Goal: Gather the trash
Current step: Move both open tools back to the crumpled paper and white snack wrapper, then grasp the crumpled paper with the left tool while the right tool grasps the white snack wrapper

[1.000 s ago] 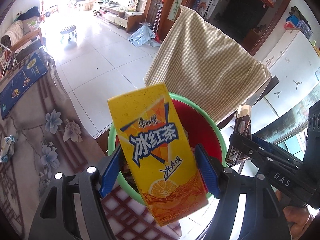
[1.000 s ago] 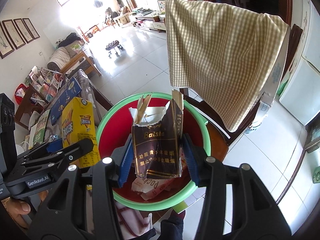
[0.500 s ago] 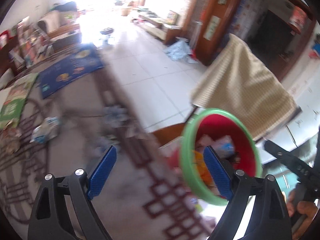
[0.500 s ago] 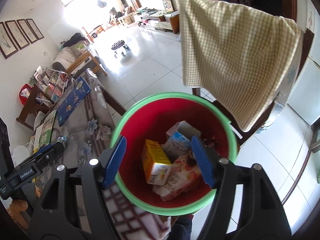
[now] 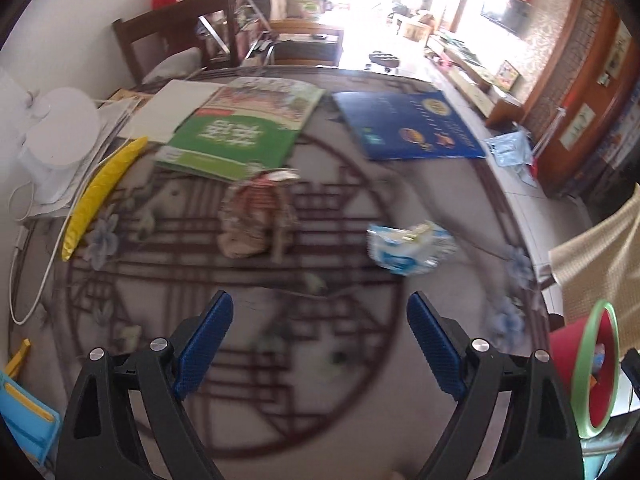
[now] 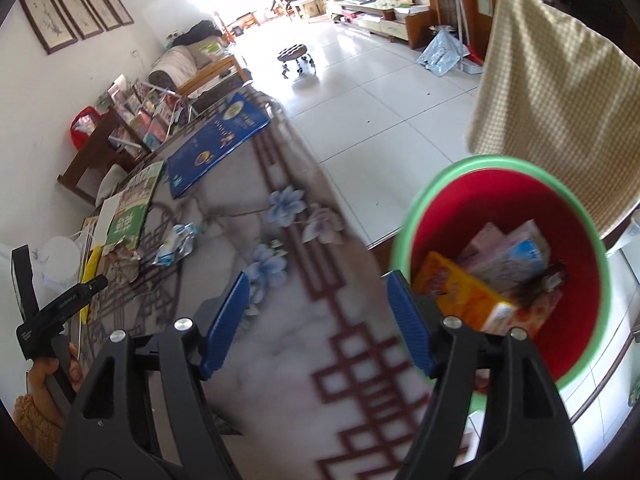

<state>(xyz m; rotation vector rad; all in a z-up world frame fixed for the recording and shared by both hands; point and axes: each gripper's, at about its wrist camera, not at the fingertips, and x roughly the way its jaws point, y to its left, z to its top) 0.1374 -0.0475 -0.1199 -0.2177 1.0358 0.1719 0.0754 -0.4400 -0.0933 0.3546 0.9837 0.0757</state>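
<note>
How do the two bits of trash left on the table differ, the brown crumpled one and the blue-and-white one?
The brown crumpled wrapper is striped and reddish-tan; the blue-and-white wrapper looks shiny, like plastic. The brown crumpled wrapper stands in a taller heap, the blue-and-white wrapper lies flatter. The brown crumpled wrapper sits right by the green book; the blue-and-white wrapper lies nearer the table edge toward the bin. Both are crumpled, loose on the tablecloth and untouched.

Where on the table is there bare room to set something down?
Bare cloth lies under the left gripper, short of the brown wrapper and blue-white wrapper. The strip towards the bin is free. The far edge is crowded: green book, blue book.
</note>
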